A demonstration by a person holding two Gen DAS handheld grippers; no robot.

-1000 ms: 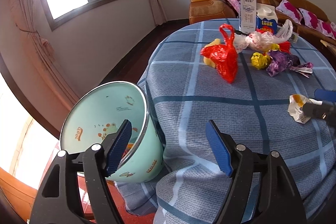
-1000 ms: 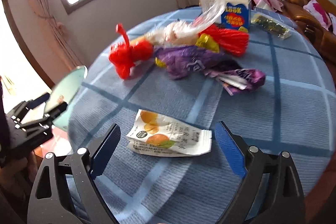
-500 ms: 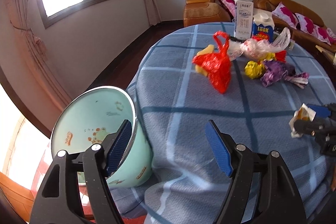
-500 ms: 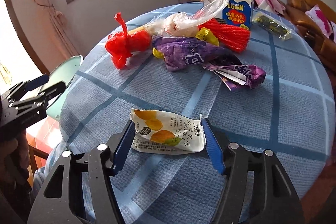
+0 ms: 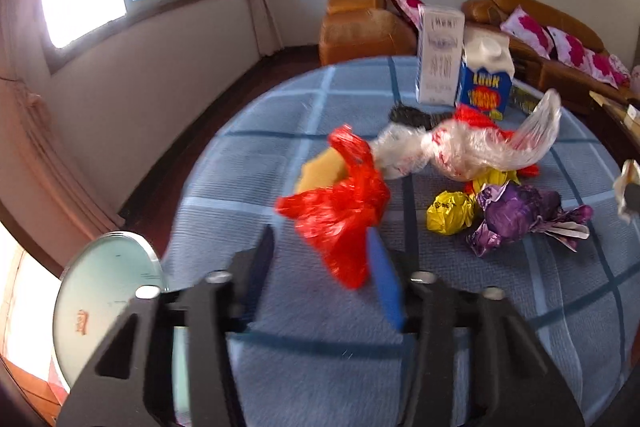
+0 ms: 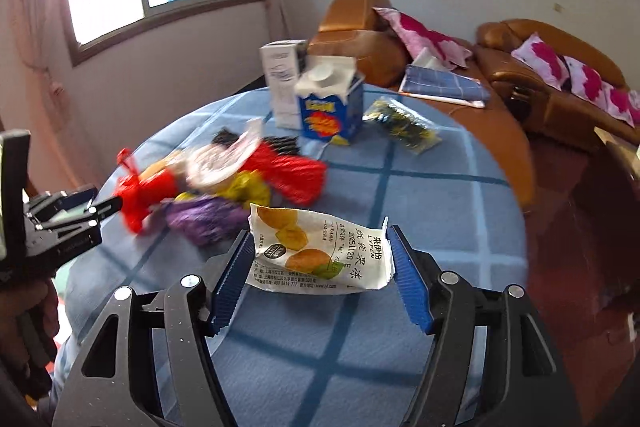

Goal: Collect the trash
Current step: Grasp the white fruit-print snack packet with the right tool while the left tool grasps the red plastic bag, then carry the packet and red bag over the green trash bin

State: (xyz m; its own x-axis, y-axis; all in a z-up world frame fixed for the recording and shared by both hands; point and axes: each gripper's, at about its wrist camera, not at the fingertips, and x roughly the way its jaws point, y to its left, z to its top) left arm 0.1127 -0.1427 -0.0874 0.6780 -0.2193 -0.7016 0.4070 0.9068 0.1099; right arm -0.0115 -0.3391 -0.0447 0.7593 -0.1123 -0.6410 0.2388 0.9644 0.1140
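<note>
The right gripper (image 6: 320, 267) grasps the white snack wrapper (image 6: 320, 253) in its jaws above the tabletop (image 6: 420, 195). The left gripper (image 5: 320, 267) has just been closing its jaws, nothing gripped; the red bag (image 5: 340, 215) lies beyond them.

A white fruit-printed snack wrapper (image 6: 320, 253) hangs crumpled above a blue checked tablecloth (image 6: 432, 203), near red, purple and yellow crumpled plastic bags (image 5: 340, 215).
</note>
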